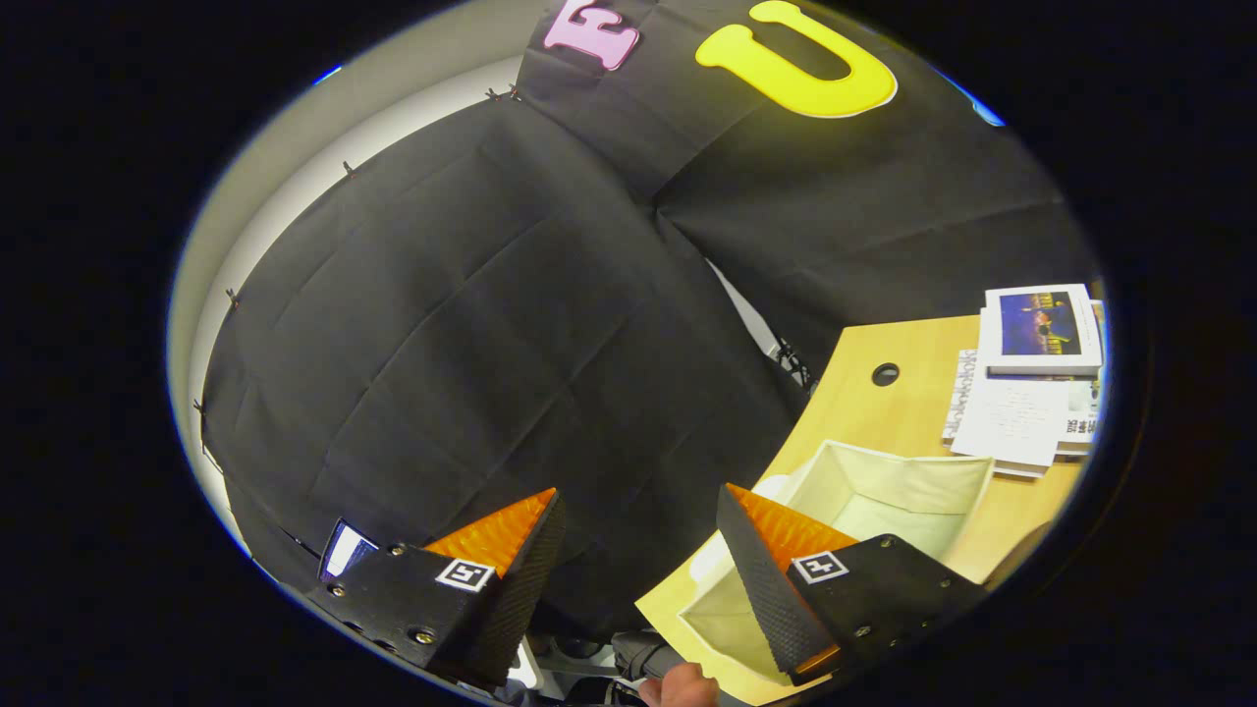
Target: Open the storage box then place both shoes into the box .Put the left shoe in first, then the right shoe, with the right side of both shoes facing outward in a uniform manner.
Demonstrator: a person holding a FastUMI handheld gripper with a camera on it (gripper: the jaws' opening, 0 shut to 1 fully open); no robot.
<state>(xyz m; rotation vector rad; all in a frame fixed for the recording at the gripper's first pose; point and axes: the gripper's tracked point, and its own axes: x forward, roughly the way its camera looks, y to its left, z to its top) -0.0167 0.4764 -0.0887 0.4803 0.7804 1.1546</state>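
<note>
With the storage box standing open on the worktop just beyond the right finger, the hand-held gripper hangs spread and empty, so fetching the left shoe looks like step 1.

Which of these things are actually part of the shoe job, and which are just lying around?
Part of the job:
- storage box, already open, on the desk behind the right finger
- gripper, jaws apart, holding nothing

Just lying about:
- stack of books on the desk
- a hand below the fingers
</note>
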